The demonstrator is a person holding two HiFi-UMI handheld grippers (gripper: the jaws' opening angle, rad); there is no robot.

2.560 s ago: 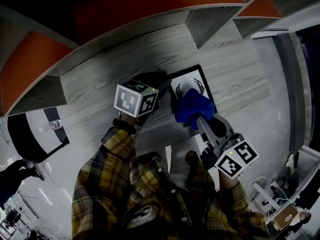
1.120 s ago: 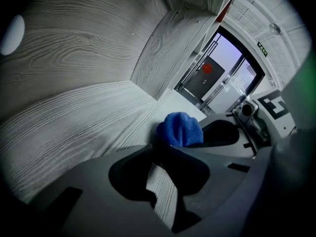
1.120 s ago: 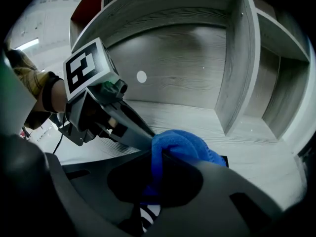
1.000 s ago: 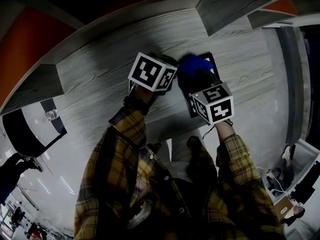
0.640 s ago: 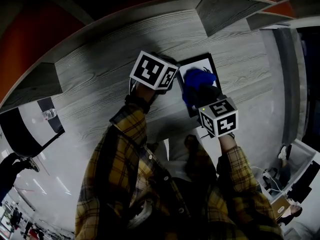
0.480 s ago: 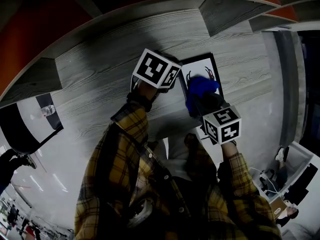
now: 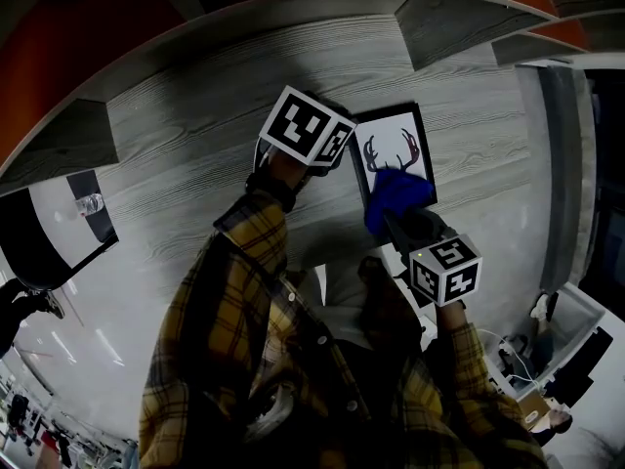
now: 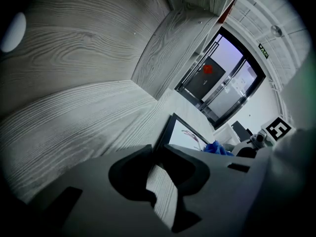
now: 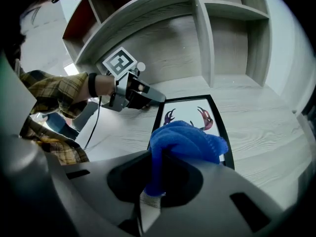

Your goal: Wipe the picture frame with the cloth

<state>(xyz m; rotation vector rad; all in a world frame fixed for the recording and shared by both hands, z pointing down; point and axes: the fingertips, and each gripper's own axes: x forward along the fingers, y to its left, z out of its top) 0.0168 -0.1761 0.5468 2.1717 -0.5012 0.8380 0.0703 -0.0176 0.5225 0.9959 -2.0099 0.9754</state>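
The black picture frame with an antler print lies flat on the grey wood surface. My left gripper sits at its left edge; in the left gripper view the frame's dark rim runs in between the jaws, which are shut on it. My right gripper is shut on a bunched blue cloth. The cloth rests on the near part of the frame, below the antlers, and hides that end. The left gripper touches the frame's far left corner.
Grey shelf dividers and compartments rise behind the frame, with orange panels above. A plaid sleeve and a cable lie left of the frame. A black-and-white object stands at the far left edge.
The right gripper has drawn the blue cloth down the picture toward the near end, uncovering the antler print. The left gripper has stayed at the frame's edge.
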